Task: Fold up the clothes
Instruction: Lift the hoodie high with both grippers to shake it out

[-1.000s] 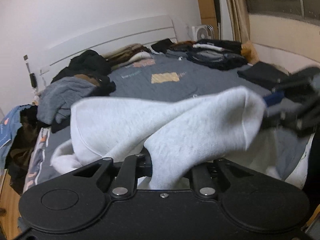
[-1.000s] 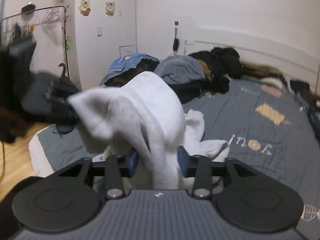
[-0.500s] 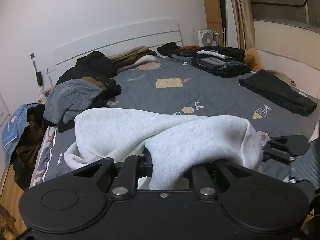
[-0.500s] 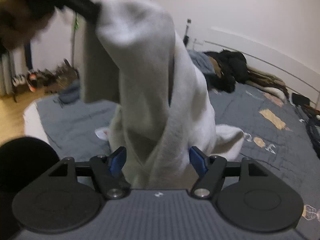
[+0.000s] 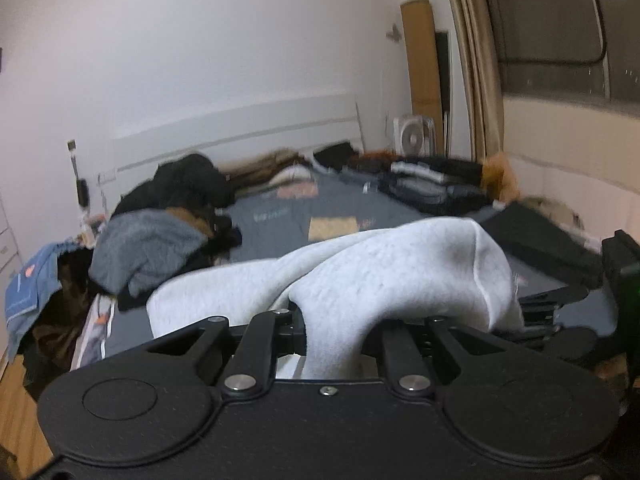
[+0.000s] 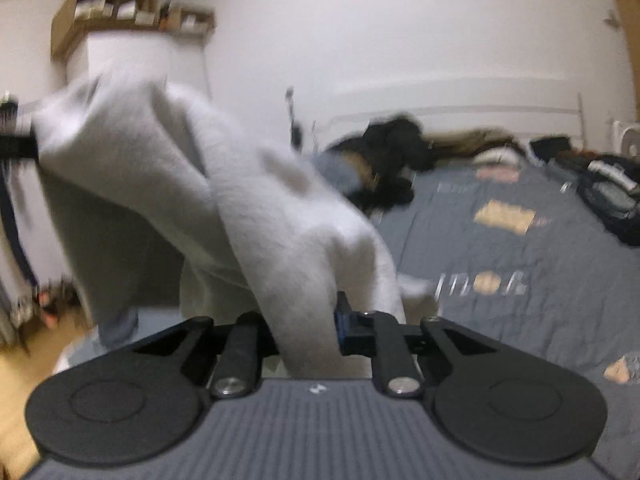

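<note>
A light grey sweatshirt hangs between my two grippers above the near end of the grey bed. My left gripper is shut on one bunched part of it. My right gripper is shut on another part, which rises up and to the left, where the left gripper holds it. In the left wrist view the right gripper shows at the right edge, behind the cloth. The fingertips are hidden by fabric.
Unfolded dark and grey clothes are piled at the bed's left side by the headboard. Folded dark stacks line the far right side, with a black folded garment nearer. A wall shelf and wooden floor lie to the left.
Both grippers have lifted the sweatshirt higher off the bed and both views have tilted upward. The right gripper's jaws have closed tighter on the cloth.
</note>
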Available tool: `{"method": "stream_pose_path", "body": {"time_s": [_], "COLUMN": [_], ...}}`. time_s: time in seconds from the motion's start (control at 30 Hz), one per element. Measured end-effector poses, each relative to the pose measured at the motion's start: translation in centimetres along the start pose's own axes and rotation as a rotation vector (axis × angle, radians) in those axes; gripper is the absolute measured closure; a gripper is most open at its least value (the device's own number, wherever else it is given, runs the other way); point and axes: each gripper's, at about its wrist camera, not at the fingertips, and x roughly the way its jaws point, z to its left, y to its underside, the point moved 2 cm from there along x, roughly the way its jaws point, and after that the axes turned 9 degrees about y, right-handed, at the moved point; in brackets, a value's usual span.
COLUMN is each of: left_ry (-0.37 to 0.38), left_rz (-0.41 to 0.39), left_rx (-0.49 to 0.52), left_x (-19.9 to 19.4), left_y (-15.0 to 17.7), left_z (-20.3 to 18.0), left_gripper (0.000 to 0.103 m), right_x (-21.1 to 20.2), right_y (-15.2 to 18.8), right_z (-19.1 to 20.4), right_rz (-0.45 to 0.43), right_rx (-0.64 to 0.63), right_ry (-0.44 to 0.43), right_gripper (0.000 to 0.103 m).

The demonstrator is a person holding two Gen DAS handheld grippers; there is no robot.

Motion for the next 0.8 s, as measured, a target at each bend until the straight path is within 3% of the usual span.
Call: {"method": "stream_pose_path", "body": {"time_s": [0.07,0.4,0.6,0.8], "left_ry": [-0.002,-0.043,-0.050,-0.022], "left_rz": [-0.036,-0.229,-0.322,-0.440], "left_rx": [0.015,0.142,0.198,0.228], "left_x": [-0.5,-3.6,-6.5,-11.7], "left_y": [-2.0,-15.2,-22.3,-26.5], "left_z": [-0.2,-2.1,-5.0,-8.3], "left_gripper": [0.091,0.091,0.091,0.091], "right_x": [-1.4,-7.9,-12.7,-18.9], "right_y": [-2.7,-19.0,-25.7,-30.6], "right_z": [-1.3,-3.7,-4.1,-4.1], "right_rz": [-0.066,-0.340,-0.467,-0.602], "right_rx": [0.039,-0.089,-0.145,-0.198], "right_ry": [0.012,0.056,0.118,0.127], "right_gripper": [0.088,0.089,0.089,0.089]}}
